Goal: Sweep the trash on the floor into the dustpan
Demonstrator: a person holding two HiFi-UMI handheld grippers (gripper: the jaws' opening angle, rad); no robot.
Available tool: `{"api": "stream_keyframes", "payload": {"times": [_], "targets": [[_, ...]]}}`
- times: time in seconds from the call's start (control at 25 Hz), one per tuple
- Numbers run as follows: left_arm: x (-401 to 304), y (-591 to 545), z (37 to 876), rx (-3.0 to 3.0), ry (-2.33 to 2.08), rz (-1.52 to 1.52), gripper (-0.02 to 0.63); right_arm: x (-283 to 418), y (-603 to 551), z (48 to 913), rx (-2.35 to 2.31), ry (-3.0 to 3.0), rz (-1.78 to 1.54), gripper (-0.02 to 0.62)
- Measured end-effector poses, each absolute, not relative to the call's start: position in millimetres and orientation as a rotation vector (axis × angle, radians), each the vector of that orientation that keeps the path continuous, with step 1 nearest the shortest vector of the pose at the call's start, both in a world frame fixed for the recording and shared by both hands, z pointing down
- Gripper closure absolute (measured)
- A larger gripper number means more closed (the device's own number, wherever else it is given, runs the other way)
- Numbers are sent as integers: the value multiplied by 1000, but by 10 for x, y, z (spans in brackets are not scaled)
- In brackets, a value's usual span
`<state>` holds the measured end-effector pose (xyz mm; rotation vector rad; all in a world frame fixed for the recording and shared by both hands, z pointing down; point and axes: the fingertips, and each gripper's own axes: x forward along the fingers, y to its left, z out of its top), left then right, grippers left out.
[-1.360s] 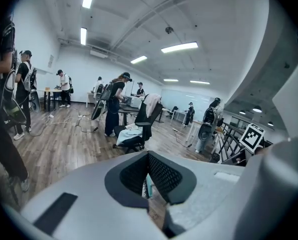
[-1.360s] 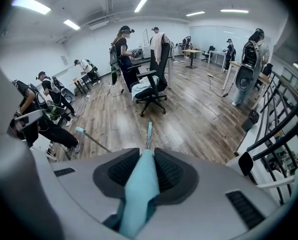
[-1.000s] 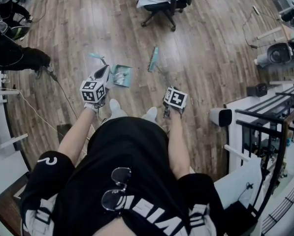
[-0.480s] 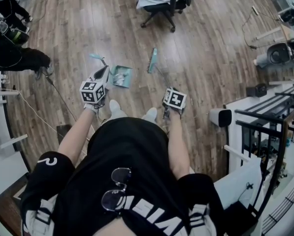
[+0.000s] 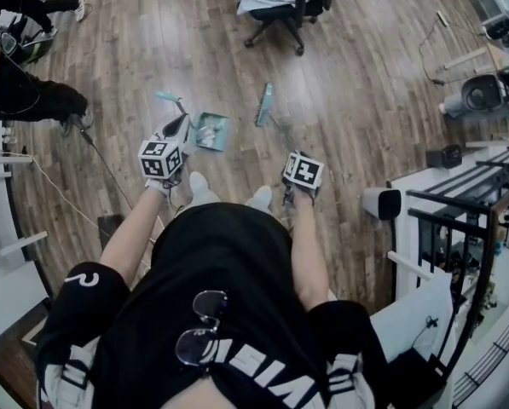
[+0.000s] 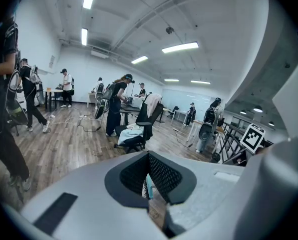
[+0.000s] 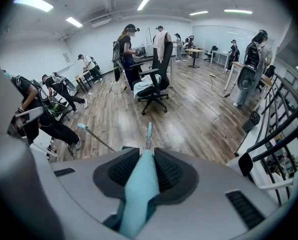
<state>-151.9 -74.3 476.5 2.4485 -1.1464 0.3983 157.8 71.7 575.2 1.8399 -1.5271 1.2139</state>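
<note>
Zero shift in a second | my left gripper (image 6: 149,184) jaws pinch the dustpan (image 5: 210,131) | right gripper (image 7: 144,171) jaws clamp the broom (image 5: 264,103), at the pan's 3 o'clock | sweep paused, I judge.

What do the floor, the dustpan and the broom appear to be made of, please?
Floor: wood or wood-look laminate, slightly glossy; grain, plank seams and light reflections show. Dustpan: probably moulded plastic, matte teal, uniform in colour. Broom: its grip looks like smooth teal plastic; the thin shaft beyond may be metal, too small to tell.
</note>
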Motion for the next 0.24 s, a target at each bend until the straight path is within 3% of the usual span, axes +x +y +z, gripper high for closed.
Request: {"api": "stream_keyframes", "payload": {"times": [0.24], "targets": [[-1534,-734,4772,2443,-1148,399,607,1583,753,5758,1832,-1513,1227,512]]}}
